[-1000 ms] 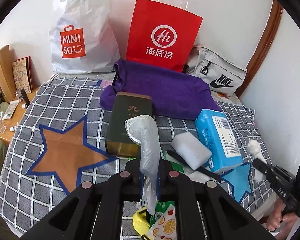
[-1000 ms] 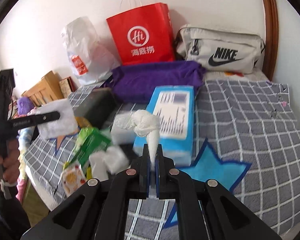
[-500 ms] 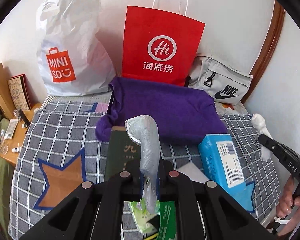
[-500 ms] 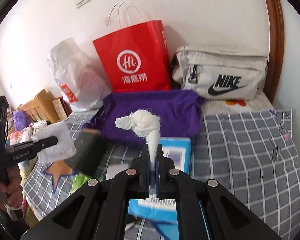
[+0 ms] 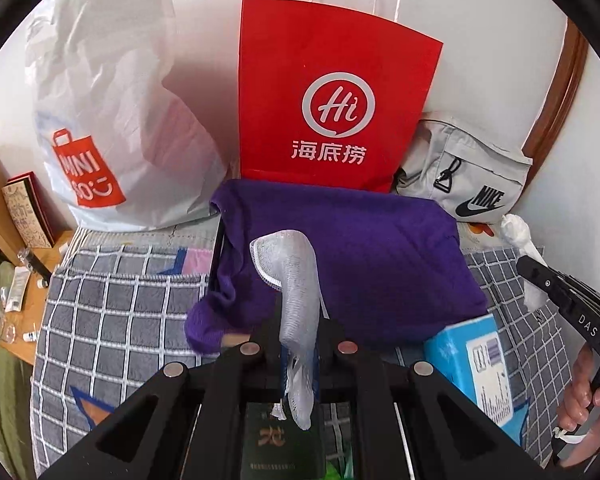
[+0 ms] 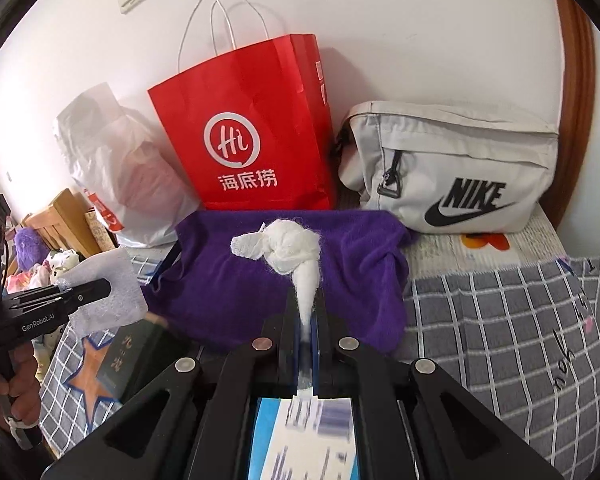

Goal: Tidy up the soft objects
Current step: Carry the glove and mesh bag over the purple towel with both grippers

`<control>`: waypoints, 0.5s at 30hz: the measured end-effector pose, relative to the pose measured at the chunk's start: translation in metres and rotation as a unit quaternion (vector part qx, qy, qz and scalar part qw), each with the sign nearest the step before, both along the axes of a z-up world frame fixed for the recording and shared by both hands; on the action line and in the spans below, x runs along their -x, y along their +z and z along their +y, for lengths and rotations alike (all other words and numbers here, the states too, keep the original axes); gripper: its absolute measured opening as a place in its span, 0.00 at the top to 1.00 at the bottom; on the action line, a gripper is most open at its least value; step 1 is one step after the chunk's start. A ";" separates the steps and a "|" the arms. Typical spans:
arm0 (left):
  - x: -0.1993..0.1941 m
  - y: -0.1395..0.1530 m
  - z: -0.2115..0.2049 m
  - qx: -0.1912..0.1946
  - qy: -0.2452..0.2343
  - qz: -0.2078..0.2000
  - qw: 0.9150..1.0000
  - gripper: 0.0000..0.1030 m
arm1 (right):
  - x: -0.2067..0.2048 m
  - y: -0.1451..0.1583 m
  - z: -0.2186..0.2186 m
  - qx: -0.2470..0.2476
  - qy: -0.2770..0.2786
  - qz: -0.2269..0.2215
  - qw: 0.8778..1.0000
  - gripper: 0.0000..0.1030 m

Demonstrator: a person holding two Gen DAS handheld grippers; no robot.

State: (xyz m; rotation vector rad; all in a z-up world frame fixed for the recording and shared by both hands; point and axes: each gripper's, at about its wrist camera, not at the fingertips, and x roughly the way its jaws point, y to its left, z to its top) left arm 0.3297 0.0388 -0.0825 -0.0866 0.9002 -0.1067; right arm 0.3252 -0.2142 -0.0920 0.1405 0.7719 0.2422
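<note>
Nearest, 2 handheld claws, each clamped on a soft item above a bed w/ a grey checked blanket (image 5: 112, 320). Left claw (image 5: 298, 344) grips a pale mesh cloth (image 5: 296, 292), which arches up & flops fwd. Right claw (image 6: 309, 320) pinches the tail of a knotted white cotton wad (image 6: 290, 248).

Just below the claws: a dark green box (image 5: 280, 444) & a blue tissue pack (image 5: 480, 364).

Beyond them, a purple towel (image 5: 360, 256) lies spread on the bed.

Against the wall: a white plastic bag (image 5: 112, 120), a red paper bag (image 5: 332, 92), a grey sling bag (image 6: 456, 168).

Progress, as a judgement: both items are picked up but not yet put down; placing them, likely on the towel or in a bag, is left.
</note>
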 end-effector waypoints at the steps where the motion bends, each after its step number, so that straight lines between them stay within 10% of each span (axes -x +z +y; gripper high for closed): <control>1: -0.008 -0.002 0.000 0.001 0.000 0.003 1.000 0.92 | -0.005 0.000 0.001 0.001 0.000 0.000 1.000 0.96; 15: -0.089 -0.019 -0.011 0.009 -0.011 0.035 0.999 0.92 | -0.086 -0.009 0.010 0.020 0.012 0.015 1.000 0.95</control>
